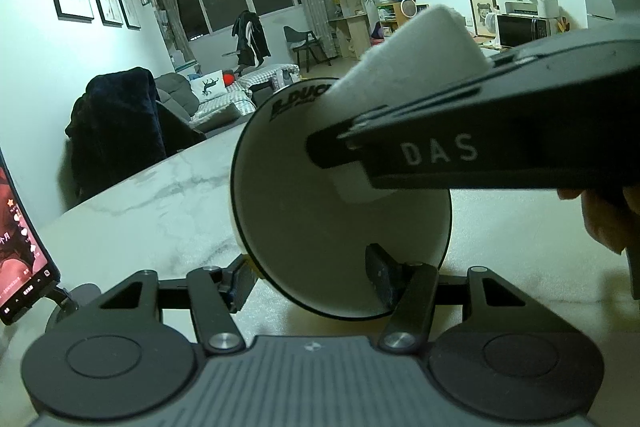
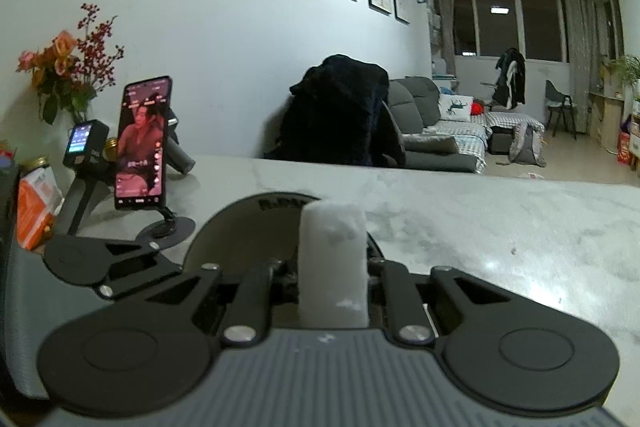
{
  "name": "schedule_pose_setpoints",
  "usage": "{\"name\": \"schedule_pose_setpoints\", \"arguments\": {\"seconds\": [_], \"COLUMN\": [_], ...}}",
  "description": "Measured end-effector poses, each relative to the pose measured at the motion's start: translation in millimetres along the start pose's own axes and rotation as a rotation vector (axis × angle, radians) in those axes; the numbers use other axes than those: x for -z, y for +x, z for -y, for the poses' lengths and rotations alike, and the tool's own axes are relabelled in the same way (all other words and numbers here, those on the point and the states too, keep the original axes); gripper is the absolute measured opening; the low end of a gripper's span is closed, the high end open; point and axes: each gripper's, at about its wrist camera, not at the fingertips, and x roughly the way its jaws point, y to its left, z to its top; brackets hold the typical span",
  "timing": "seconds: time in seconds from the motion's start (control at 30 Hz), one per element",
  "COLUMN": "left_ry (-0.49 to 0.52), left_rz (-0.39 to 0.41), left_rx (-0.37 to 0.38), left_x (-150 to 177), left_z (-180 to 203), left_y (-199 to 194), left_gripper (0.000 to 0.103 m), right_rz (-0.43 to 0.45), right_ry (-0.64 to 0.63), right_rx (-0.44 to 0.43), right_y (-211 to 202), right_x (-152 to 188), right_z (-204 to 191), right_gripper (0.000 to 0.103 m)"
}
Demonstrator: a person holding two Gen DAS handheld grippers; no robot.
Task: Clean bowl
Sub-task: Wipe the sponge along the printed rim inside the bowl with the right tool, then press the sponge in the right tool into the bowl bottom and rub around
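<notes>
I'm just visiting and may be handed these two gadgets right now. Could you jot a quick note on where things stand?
Left gripper: shut on the bowl, one finger inside the rim and one outside, holding it tilted on its side above the marble table.
Right gripper: shut on a white sponge, pushed into the bowl's mouth.
Done: bowl and sponge are both picked up and brought together.
Left: finish wiping the inside; how clean it is cannot be judged. Then set both down.
</notes>
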Motion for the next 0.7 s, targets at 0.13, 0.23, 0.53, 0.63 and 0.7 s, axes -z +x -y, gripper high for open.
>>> {"name": "schedule_pose_setpoints", "arguments": {"seconds": [0.13, 0.23, 0.53, 0.63, 0.7], "left_ry": [0.001, -0.001, -0.007, -0.004, -0.008], "left_rz": [0.000, -0.001, -0.003, -0.002, -0.003], "left_rx": [-0.002, -0.001, 0.001, -0.003, -0.001], "left_x": [-0.2, 0.9, 2.0, 2.2, 2.3], "left_z": [-1.4, -2.0, -2.4, -1.3, -2.2], "left_y": [-0.2, -1.5, -3.9, -4.3, -4.6], "left_gripper": [0.060, 0.060, 0.060, 0.060, 0.060], "right_rz": [-0.006, -0.011, -0.020, -0.020, -0.021], "right_ry": [-0.032, -0.057, -0.083, -0.077, -0.074], "right_rx": [-0.026, -0.045, -0.066, -0.063, -0.061], "right_y": [3.4, 5.9, 9.3, 9.3, 9.3], "right_x": [-1.6, -2.6, -4.5, -4.6, -4.8], "right_z": [-6.7, -11.7, -17.3, -16.4, -15.8], "right_gripper": [0.018, 0.018, 0.018, 0.018, 0.018]}}
